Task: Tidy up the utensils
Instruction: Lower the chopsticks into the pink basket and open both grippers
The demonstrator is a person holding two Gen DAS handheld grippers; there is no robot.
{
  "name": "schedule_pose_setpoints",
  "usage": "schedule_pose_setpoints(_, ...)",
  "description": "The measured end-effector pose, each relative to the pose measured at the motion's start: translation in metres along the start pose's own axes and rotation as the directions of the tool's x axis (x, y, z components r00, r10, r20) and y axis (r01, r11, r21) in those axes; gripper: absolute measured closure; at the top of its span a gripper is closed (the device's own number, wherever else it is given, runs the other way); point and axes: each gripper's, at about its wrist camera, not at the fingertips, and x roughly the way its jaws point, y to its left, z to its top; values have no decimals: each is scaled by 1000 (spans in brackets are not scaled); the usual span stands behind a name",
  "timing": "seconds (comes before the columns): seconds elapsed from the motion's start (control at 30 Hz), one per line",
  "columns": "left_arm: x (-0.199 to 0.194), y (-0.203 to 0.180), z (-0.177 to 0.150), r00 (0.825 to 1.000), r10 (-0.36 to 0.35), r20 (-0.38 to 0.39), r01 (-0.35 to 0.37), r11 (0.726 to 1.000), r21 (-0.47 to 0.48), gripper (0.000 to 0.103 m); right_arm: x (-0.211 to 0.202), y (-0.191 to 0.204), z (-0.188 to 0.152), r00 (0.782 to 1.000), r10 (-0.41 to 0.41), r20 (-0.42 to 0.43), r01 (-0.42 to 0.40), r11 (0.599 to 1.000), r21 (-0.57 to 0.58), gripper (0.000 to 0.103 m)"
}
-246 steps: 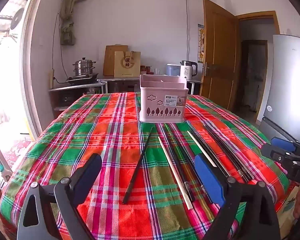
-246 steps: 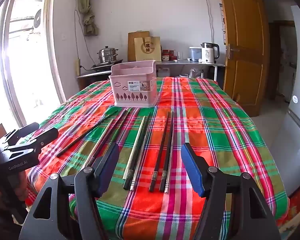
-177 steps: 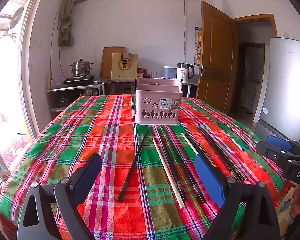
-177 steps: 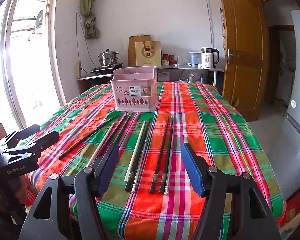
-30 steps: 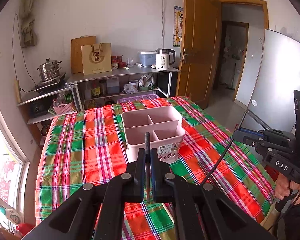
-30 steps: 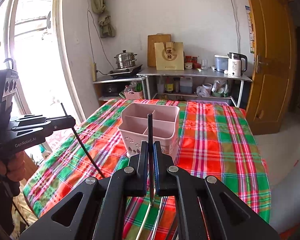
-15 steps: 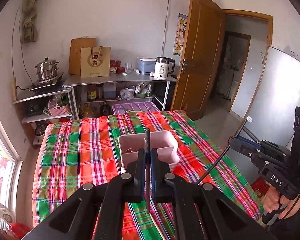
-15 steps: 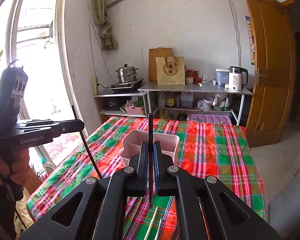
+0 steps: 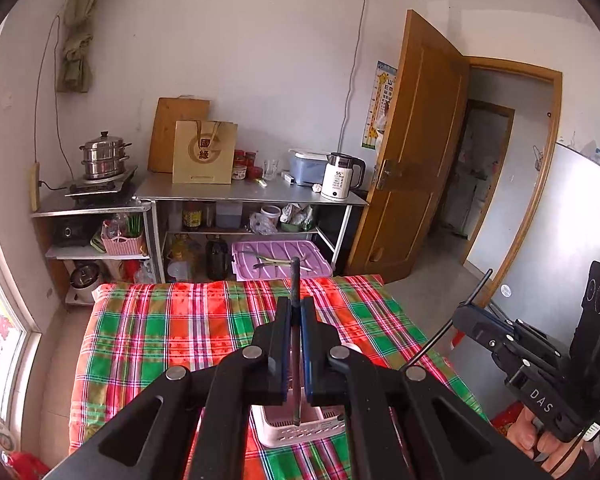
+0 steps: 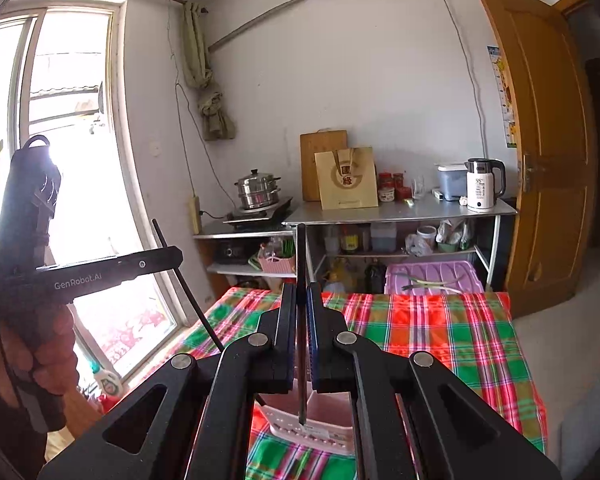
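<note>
Pink basket (image 9: 300, 432), black chopsticks (image 9: 295, 280), red-green plaid tablecloth (image 9: 160, 328)

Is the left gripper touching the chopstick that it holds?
Touching. Left wrist view: the left gripper has its pads shut on the chopstick, no gap either side.

Both grippers are matte black: the left gripper (image 9: 296, 344) has round silver rivets and blue pads, the right gripper (image 10: 300, 340) likewise

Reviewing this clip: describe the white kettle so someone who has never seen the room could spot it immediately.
Start at the open wooden door on the right. Just left of it, a metal shelf table stands against the white wall. The kettle sits at its door end: white body, black lid and handle, taller than the nearby jars and glass.
</note>
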Motion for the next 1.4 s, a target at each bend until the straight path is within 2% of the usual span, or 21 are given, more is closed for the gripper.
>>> schedule_pose_setpoints(0.17,29,13,-6,1000,5,-27,-6,1000,-22,99,24,0,-7,1000,17,-23,-17,1000,13,98)
schedule_pose_setpoints(0.47,76,31,-35,995,-16,-102,12,999,-49,99,70,-14,-41,991,20,-132,-14,999,42,98)
schedule_pose_setpoints(0.8,104,40,-55,988,-14,-156,7,999,-48,99,90,-24,-63,976,5,-218,8,998,55,98)
schedule_pose_setpoints(0.97,100,41,-57,989,10,-147,-16,999,-45,96,87,-25,-61,975,0,-223,11,999,46,95)
schedule_pose_setpoints(1.07,91,42,-56,992,9,-124,-15,999,-50,88,78,-24,-57,979,4,-204,5,999,45,88)
schedule_pose_setpoints(1.13,81,41,-55,994,17,-105,-22,999,-48,81,71,-24,-55,981,2,-192,6,999,43,88)
schedule_pose_setpoints(1.4,27,32,-69,999,36,-31,-38,998,-40,80,21,-21,-58,990,-22,-138,27,999,34,87)
